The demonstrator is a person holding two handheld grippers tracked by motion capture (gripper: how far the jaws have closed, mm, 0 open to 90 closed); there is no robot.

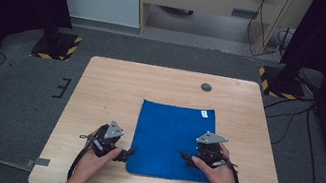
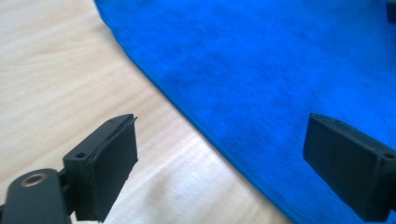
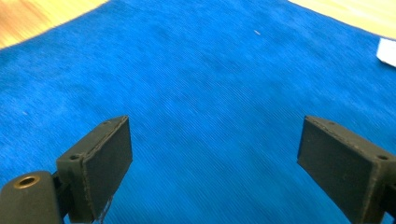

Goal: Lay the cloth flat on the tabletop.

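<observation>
Cloth [image 1: 170,138], blue, flat on desk [image 1: 101,85], a little right of centre and closer to the near edge; near hem close to that edge, far hem about midway across. White tag [image 1: 204,113] at far right corner of cloth. Small dark round plug [image 1: 206,87] set in desk beyond cloth, near far edge, well apart from it.

Left tool [image 1: 127,154] in left hand [image 1: 96,158], low over bare wood just beside cloth's near left corner, tips pointing right toward cloth. Released: jaws wide apart in left gripper view, one pad [image 2: 112,163] over wood, the other over blue, cloth edge [image 2: 187,112] running diagonally between them, nothing pinched. Grey three-cornered plate [image 1: 114,130] on top.

Right tool [image 1: 185,156] in right hand [image 1: 217,174], over near right part of cloth, tips pointing left. Released too: jaws spread wide in right gripper view, pads [image 3: 105,163] above blue weave with nothing between them; whether tips touch fabric cannot tell. Tag [image 3: 387,50] seen at right edge of that view, wood at both upper corners. Grey plate [image 1: 211,138] on top.

Cables trailing from both tools back toward near edge. Sleeve cuffs at bottom of high view.
</observation>
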